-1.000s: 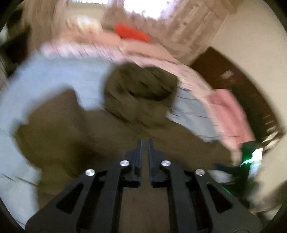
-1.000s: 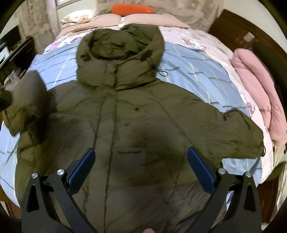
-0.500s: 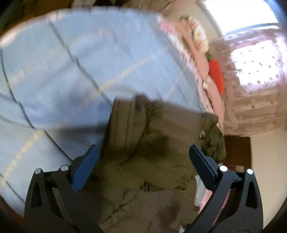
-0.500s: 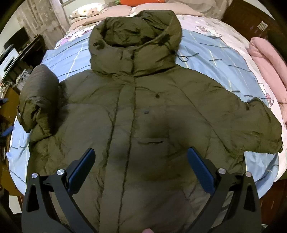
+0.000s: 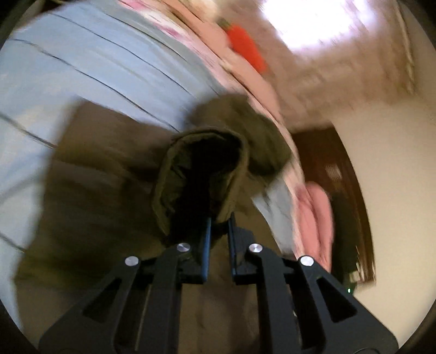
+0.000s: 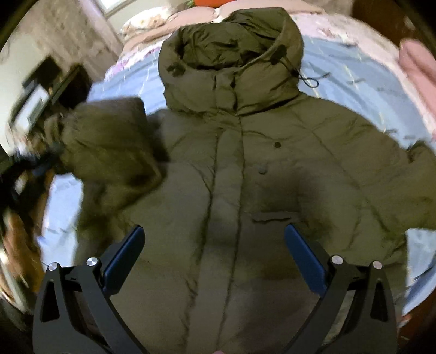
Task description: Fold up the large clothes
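Right wrist view looks down on an olive hooded coat (image 6: 245, 190) spread front-up across the bed (image 6: 354, 81), hood (image 6: 231, 54) toward the pillows (image 6: 152, 21), its closed front seam running down the middle. The right gripper (image 6: 212, 258) hangs over the lower front of the coat with its blue-padded fingers (image 6: 124, 258) spread wide and nothing between them. The sleeve (image 6: 109, 152) on the left side of that view is lifted off the bed and bent in toward the chest, its cuff end pinched by the left gripper (image 6: 45, 163), which shows only as a dark blur there. The other sleeve lies flat, reaching out to the bed's edge.

From the left wrist view, the left gripper (image 5: 219, 226) has its jaws drawn narrow on the cuff rim of the sleeve (image 5: 201, 174), whose dark opening gapes just ahead of the fingers. Below it lies the coat's body (image 5: 90, 204), with the hood (image 5: 245, 128) beyond. A blue checked cover (image 5: 81, 62) fills the far side, an orange cushion (image 5: 245, 46) sits near the bright window (image 5: 321, 21), and a pink blanket (image 5: 316, 217) is bunched at the bed's edge. This view is smeared by motion.
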{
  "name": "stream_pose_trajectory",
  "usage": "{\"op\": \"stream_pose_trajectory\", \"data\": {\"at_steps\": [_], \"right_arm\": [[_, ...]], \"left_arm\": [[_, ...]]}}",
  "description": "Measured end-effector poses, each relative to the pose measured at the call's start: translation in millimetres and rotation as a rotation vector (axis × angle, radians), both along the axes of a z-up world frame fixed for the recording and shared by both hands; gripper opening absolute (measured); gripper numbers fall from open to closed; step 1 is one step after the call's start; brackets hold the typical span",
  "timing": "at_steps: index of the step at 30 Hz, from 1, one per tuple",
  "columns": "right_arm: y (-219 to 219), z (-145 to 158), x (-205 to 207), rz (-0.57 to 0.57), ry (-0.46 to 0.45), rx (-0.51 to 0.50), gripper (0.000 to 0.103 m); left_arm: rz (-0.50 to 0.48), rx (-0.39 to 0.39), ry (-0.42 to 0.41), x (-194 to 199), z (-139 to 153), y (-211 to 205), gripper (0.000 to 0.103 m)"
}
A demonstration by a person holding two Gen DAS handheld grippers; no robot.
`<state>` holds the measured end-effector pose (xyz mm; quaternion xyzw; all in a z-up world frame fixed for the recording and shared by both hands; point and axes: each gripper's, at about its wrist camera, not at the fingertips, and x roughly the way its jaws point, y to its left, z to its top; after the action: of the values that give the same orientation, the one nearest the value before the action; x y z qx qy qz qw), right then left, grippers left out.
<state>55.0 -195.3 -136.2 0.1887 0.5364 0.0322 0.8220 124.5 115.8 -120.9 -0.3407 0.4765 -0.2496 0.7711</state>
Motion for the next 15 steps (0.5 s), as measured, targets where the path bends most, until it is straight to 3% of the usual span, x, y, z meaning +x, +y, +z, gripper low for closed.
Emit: {"op": "stream_pose_trajectory", "data": {"at_steps": [5, 7, 8, 9, 11, 13, 15], "right_arm": [[-32, 8, 15, -0.089, -0.044, 0.192, 0.102], [-40, 9, 19, -0.104, -0.049, 0.237, 0.102], [-42, 9, 20, -0.108, -0.053, 0.256, 0.102], [-43, 9, 22, -0.106, -0.055, 0.271, 0.102], [-43, 5, 25, -0.095, -0.05, 0.288, 0.102], [-43, -6, 36, -0.098, -0.021, 0.306, 0.102], [-49, -19, 45, -0.121, 0.012, 0.315, 0.102]], "left_arm": [[-0.278, 0.077, -0.021, -16, -4, -88, 0.008], [-0.359, 0.153, -0.059, -28, 1, -109, 0.014], [-0.38, 0.197, -0.087, -33, 5, -114, 0.029], [-0.394, 0.254, -0.127, -38, 12, -117, 0.056], [-0.34, 0.33, -0.198, -42, 23, -107, 0.073], [-0.258, 0.401, -0.203, -34, 25, -91, 0.073], [-0.147, 0.479, -0.135, -21, 15, -69, 0.072]]}}
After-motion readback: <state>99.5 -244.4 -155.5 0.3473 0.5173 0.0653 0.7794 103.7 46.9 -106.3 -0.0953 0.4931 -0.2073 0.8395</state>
